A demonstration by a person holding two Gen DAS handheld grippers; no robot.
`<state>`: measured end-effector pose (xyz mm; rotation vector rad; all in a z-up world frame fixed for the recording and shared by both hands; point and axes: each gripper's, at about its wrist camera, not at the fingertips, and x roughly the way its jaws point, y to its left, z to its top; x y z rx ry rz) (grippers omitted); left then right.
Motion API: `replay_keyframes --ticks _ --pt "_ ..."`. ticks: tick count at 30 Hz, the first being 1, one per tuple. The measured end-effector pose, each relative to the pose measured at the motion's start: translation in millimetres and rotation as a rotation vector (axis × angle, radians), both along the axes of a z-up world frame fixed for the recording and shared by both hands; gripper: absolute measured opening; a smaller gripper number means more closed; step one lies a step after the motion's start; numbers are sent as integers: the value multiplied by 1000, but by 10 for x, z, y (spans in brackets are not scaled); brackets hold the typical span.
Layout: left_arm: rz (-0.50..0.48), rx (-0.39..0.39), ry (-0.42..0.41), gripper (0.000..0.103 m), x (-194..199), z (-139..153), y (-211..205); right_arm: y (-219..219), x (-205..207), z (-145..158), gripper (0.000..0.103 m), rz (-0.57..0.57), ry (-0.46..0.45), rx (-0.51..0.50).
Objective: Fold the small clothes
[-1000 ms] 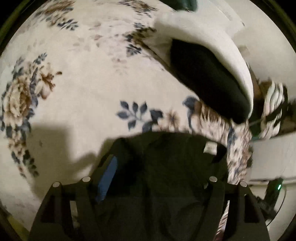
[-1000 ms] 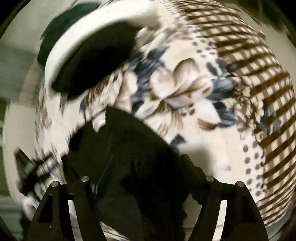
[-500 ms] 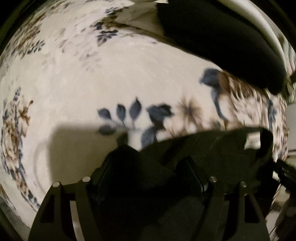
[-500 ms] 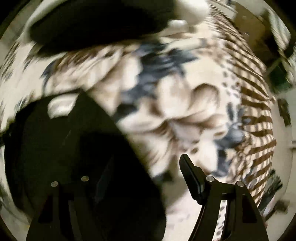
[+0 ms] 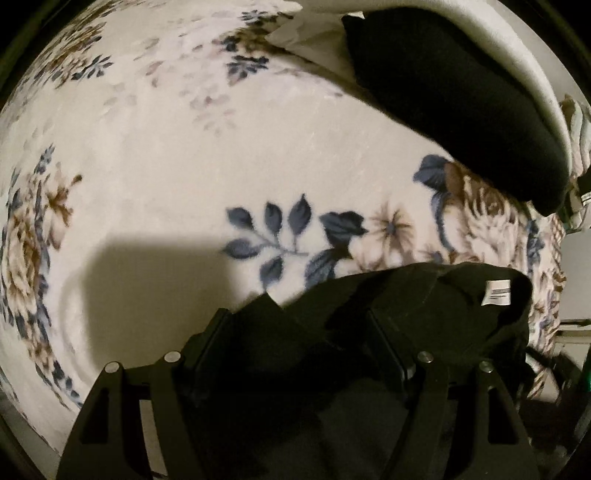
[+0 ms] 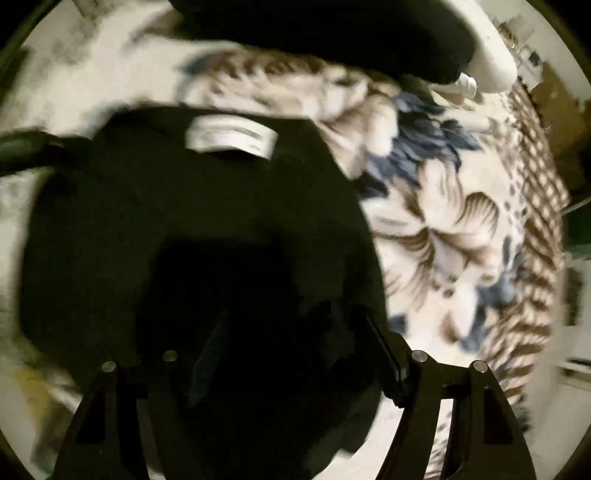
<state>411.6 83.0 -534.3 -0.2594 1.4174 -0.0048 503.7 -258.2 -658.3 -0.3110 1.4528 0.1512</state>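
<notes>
A small black garment (image 5: 424,310) with a white neck label (image 5: 496,292) lies on a cream floral blanket (image 5: 177,155). My left gripper (image 5: 295,325) has its fingers spread with the black cloth bunched between and over them. In the right wrist view the same garment (image 6: 192,229) and its label (image 6: 231,137) fill the left half. My right gripper (image 6: 291,332) also has its fingers apart, with the cloth draped across them. The picture is too dark and blurred to show a pinch on either side.
A white basket holding dark cloth (image 5: 461,92) sits at the far right of the blanket; it also shows in the right wrist view (image 6: 332,33). A brown striped border (image 6: 535,192) marks the blanket's right edge. Bare blanket spreads to the left.
Both grippers have moved forward over the blanket with the garment. The basket has come closer and the collar label now lies farther ahead. The left fingers stand closer together than a second ago.
</notes>
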Motion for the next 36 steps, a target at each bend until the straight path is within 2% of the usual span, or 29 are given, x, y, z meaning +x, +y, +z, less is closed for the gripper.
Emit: replay_keyframes --ticks 5,9,12,15,17,19,21,24,26,28,29,30,31,32,36 --pt "-9 19 7 71 20 -130 15 -525 394 26 74 -323 -76 72" --pt "16 -19 -7 72 103 -70 70 -846 386 138 74 -479 -35 227" --pt "34 -70 -24 72 -32 125 257 -1122 53 366 74 -545 -36 353" --pt "79 -110 -40 72 -436 351 569 -1420 -557 544 74 -611 6 533" --pt "112 -122 -25 72 -812 440 710 -1449 -1032 579 74 -639 69 610" --pt "147 -123 22 72 -1198 451 776 -1472 -1424 459 74 -663 148 626" --pt "201 -162 97 71 -1663 285 826 -1472 -1695 292 74 -678 202 634" --pt "291 -267 191 72 -2159 -138 681 -1365 -2043 -7 74 -728 272 682" --pt "332 -319 203 71 -2300 -329 616 -1257 -2140 -166 74 -731 268 721" --pt "336 -294 155 68 -2364 -397 566 -1158 -2105 -251 73 -721 233 753" --pt "336 -284 119 56 -2366 -405 543 -1145 -2105 -250 62 -718 216 763" --pt "336 -261 95 49 -2356 -407 532 -1128 -2088 -262 28 -712 203 756" --pt "338 -254 87 38 -2350 -407 537 -1136 -2024 -303 9 -717 202 739" --pt "338 -253 77 30 -2352 -387 562 -1178 -2017 -282 7 -738 187 729" --pt "321 -240 78 27 -2387 -353 670 -1382 -1990 -211 6 -792 146 663"
